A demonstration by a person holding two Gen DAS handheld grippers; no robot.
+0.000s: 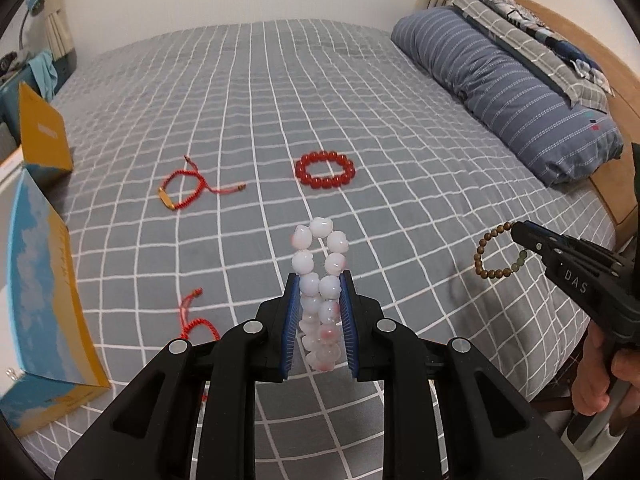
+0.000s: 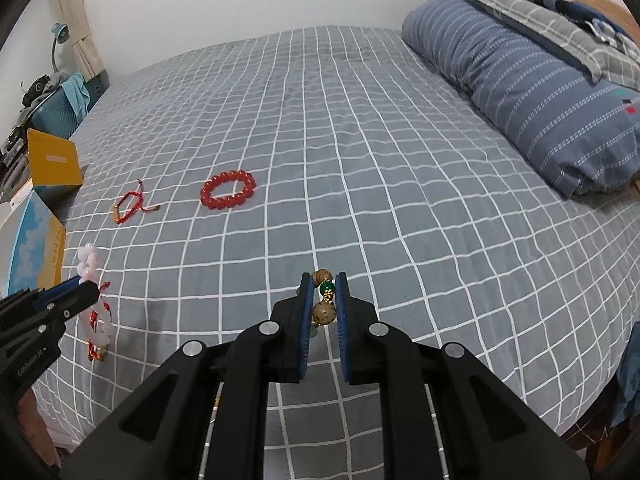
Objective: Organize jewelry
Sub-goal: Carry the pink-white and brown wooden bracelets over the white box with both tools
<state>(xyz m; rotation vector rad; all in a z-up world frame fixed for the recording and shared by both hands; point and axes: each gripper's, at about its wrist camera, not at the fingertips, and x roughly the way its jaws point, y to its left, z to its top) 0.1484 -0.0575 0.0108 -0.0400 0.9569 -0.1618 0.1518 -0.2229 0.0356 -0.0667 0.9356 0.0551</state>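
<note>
Left gripper (image 1: pixel 320 280) clamped on the white-pink bead bracelet (image 1: pixel 320 268), loop sticking out past its tips above the checked bedspread (image 1: pixel 280 92), right gripper (image 2: pixel 324 280) pinched on the brown bead bracelet (image 1: pixel 494 254), red bead bracelet (image 1: pixel 325 169) lying well beyond both.

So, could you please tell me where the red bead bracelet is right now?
The red bead bracelet lies flat on the checked bedspread, mid-bed in both wrist views, just right of the red cord bracelet.
</note>
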